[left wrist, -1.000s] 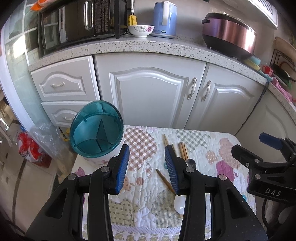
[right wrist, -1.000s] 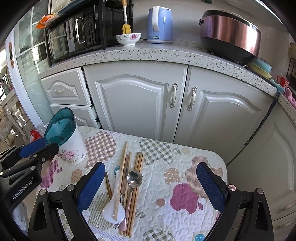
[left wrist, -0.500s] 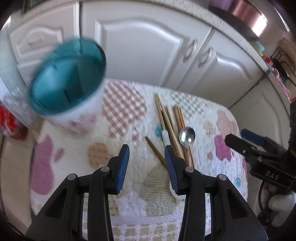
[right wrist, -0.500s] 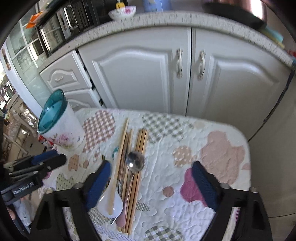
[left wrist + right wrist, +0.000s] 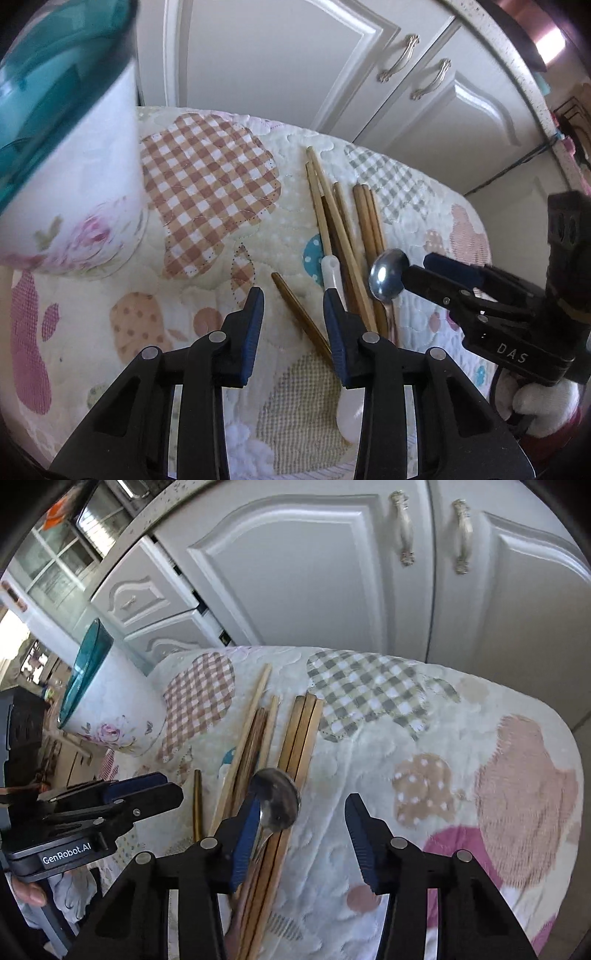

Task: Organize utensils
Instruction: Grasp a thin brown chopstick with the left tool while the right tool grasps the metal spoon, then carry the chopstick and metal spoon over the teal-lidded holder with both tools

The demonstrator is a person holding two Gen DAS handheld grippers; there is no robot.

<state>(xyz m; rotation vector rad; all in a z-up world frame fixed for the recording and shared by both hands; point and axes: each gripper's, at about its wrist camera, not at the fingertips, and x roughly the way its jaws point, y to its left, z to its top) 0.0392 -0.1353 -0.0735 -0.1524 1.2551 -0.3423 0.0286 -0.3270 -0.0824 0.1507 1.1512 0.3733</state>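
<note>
Nothing is sorted yet: the chopsticks point(image 5: 299, 734), metal spoon point(image 5: 275, 801) and white spoon point(image 5: 347, 410) all lie mid-bench, and the holder point(image 5: 70, 177) stands far left. My left jaws point(image 5: 293, 317) are apart over a lone chopstick point(image 5: 299, 317). My right jaws point(image 5: 299, 834), just narrowing, grip nothing; the metal spoon lies between them.

A quilted patchwork cloth point(image 5: 424, 746) covers the table — on it chopsticks point(image 5: 301, 727), spoons point(image 5: 275, 799), a floral holder point(image 5: 110, 709).
</note>
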